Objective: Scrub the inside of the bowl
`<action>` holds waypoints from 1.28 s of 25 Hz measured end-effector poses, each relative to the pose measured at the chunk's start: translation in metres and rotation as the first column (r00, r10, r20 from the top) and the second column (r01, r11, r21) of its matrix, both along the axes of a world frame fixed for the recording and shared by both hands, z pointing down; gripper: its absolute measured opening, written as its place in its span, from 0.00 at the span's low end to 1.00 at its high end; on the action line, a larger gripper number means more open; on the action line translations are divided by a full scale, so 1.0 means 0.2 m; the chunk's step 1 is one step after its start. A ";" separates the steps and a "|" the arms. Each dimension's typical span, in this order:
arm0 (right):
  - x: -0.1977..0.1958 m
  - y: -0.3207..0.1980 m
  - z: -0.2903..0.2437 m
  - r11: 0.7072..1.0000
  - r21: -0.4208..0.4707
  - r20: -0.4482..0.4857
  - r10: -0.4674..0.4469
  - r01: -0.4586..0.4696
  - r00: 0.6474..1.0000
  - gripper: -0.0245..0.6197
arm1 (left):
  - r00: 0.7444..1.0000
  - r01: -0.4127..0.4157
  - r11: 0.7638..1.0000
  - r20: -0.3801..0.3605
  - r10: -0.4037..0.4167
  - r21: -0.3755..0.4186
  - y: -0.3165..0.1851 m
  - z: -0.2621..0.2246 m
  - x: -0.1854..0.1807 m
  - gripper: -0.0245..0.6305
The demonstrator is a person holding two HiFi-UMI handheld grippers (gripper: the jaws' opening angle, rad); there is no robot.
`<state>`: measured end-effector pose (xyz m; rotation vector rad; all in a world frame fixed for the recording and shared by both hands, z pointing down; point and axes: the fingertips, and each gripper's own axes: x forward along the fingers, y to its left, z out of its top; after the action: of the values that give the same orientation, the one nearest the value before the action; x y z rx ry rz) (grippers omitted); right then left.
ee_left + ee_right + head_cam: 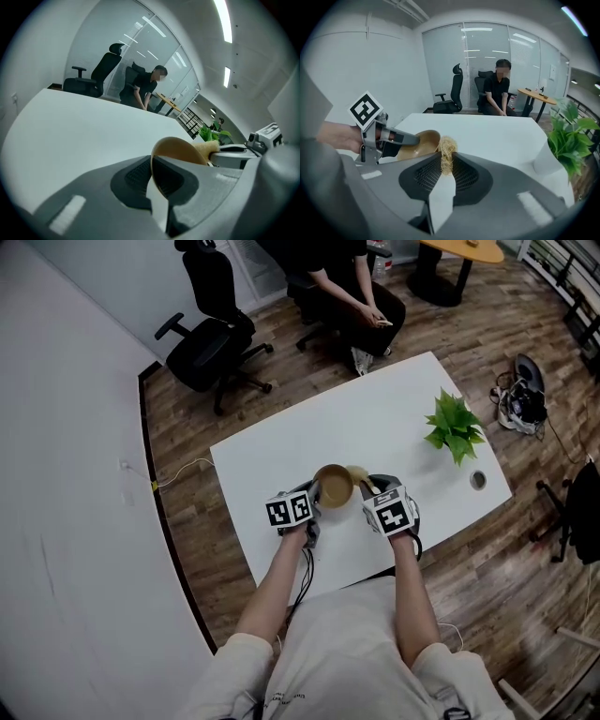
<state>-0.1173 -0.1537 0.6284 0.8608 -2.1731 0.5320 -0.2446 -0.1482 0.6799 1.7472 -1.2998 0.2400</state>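
Observation:
A tan bowl (333, 486) is held above the white table (375, 418), tilted on its side. My left gripper (312, 498) is shut on the bowl's rim (161, 152). My right gripper (367, 488) is shut on a straw-coloured fibrous scrubber (446, 157), which sits at the bowl's (417, 145) right edge. In the left gripper view the scrubber (206, 149) shows just past the bowl, pinched by the right gripper's grey jaws.
A potted green plant (454, 426) stands at the table's right end, with a round cable hole (478, 480) near it. A person in black (352, 292) sits beyond the far edge. A black office chair (211, 334) stands to the far left.

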 end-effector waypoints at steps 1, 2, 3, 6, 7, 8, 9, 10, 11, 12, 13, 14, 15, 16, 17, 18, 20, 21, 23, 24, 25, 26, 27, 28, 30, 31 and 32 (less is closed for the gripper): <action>0.00 -0.02 -0.01 1.000 0.020 0.012 0.002 -0.002 1.000 0.17 | 1.000 0.007 1.000 -0.006 -0.007 -0.012 0.01 0.02 -0.01 0.06; 0.00 -0.05 -0.03 0.999 0.045 0.024 0.003 -0.004 1.000 0.17 | 1.000 0.015 1.000 -0.006 -0.016 -0.023 0.01 0.05 -0.02 0.06; 0.00 -0.08 -0.04 0.998 0.063 0.030 0.007 -0.009 1.000 0.17 | 1.000 0.024 0.999 0.001 -0.024 -0.034 0.02 0.07 -0.03 0.06; 0.02 -0.13 -0.03 0.997 0.071 0.026 0.008 -0.010 1.000 0.17 | 0.998 0.029 0.998 0.049 -0.026 -0.056 0.01 0.12 -0.04 0.06; 0.03 -0.15 -0.02 0.998 0.065 0.023 0.002 -0.004 1.000 0.17 | 0.997 0.023 0.998 0.073 -0.019 -0.059 0.00 0.13 -0.03 0.06; 0.02 -0.16 -0.01 0.998 0.057 0.021 -0.004 0.003 1.000 0.17 | 0.995 0.018 0.998 0.097 -0.012 -0.061 -0.01 0.14 -0.03 0.06; 0.01 -0.16 0.00 0.999 0.049 0.021 -0.012 0.011 1.000 0.17 | 0.993 0.014 0.998 0.117 -0.006 -0.064 -0.02 0.14 -0.02 0.06; 0.00 -0.17 0.01 0.999 0.042 0.022 -0.022 0.021 1.000 0.17 | 0.991 0.011 0.998 0.131 -0.002 -0.068 -0.02 0.15 -0.02 0.06; -0.01 -0.18 0.03 0.999 0.037 0.023 -0.033 0.032 0.999 0.17 | 0.990 0.010 0.997 0.141 0.001 -0.074 -0.03 0.15 -0.01 0.06; -0.02 -0.19 0.03 0.998 0.037 0.024 -0.042 0.041 0.999 0.17 | 0.989 0.008 0.997 0.146 0.003 -0.077 -0.05 0.16 -0.01 0.06; -0.03 -0.19 0.04 0.998 0.041 0.024 -0.049 0.048 0.999 0.17 | 0.989 0.007 0.997 0.148 0.005 -0.079 -0.06 0.17 0.00 0.06; -0.03 -0.19 0.04 0.998 0.044 0.023 -0.054 0.053 0.998 0.17 | 0.989 0.005 0.997 0.145 0.007 -0.081 -0.06 0.17 0.01 0.06; -0.03 -0.17 0.04 0.997 0.047 0.021 -0.057 0.056 0.998 0.17 | 0.990 0.005 0.996 0.139 0.007 -0.084 -0.06 0.18 0.02 0.06; -0.03 -0.16 0.04 0.997 0.047 0.018 -0.061 0.060 0.998 0.17 | 0.991 0.006 0.996 0.135 0.006 -0.087 -0.06 0.18 0.02 0.06; -0.02 -0.15 0.05 0.997 0.046 0.015 -0.064 0.063 0.998 0.17 | 0.991 0.008 0.996 0.133 0.004 -0.089 -0.06 0.18 0.02 0.06; -0.02 -0.15 0.06 0.997 0.044 0.013 -0.068 0.067 0.998 0.17 | 0.991 0.011 0.996 0.136 0.001 -0.088 -0.07 0.18 0.02 0.06; -0.04 -0.15 0.06 0.996 0.040 0.017 -0.074 0.074 0.997 0.17 | 0.990 0.012 0.997 0.143 0.000 -0.082 -0.10 0.17 0.01 0.08; -0.04 -0.14 0.06 0.996 0.039 0.019 -0.078 0.078 0.997 0.17 | 0.989 0.010 0.997 0.145 0.001 -0.080 -0.10 0.16 0.00 0.08; -0.05 -0.13 0.06 0.996 0.045 0.023 -0.084 0.082 0.996 0.17 | 0.989 0.002 0.997 0.149 0.009 -0.076 -0.11 0.17 0.01 0.08; -0.05 -0.12 0.05 0.996 0.047 0.027 -0.080 0.079 0.996 0.17 | 0.988 -0.005 0.997 0.152 0.017 -0.076 -0.11 0.17 0.01 0.09; -0.04 -0.11 0.06 0.996 0.047 0.028 -0.074 0.073 0.997 0.17 | 0.987 -0.014 0.997 0.156 0.025 -0.074 -0.12 0.17 0.02 0.13; -0.03 -0.10 0.06 0.997 0.045 0.027 -0.068 0.067 0.997 0.17 | 0.986 -0.019 0.997 0.162 0.030 -0.072 -0.12 0.16 0.02 0.16; -0.03 -0.08 0.06 0.997 0.044 0.026 -0.063 0.062 0.998 0.17 | 0.986 -0.018 0.998 0.166 0.029 -0.066 -0.12 0.15 0.02 0.16; -0.02 -0.06 0.05 0.997 0.046 0.026 -0.058 0.057 0.998 0.17 | 0.985 -0.013 0.998 0.168 0.023 -0.058 -0.11 0.14 0.01 0.16; 0.00 -0.02 0.04 0.998 0.048 0.031 -0.035 0.033 0.999 0.17 | 0.986 -0.010 0.999 0.166 0.016 -0.040 -0.10 0.10 0.01 0.16; 0.02 0.00 0.03 0.999 0.047 0.037 -0.017 0.016 0.999 0.17 | 0.986 -0.011 0.999 0.166 0.016 -0.031 -0.09 0.09 0.01 0.16; 0.04 0.02 0.02 0.999 0.045 0.044 0.003 -0.005 0.999 0.17 | 0.986 -0.010 1.000 0.168 0.014 -0.023 -0.08 0.07 0.01 0.16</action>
<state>-0.1096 -0.1498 0.6329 0.8848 -2.2311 0.5102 -0.2427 -0.1633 0.6934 1.7463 -1.4011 0.4146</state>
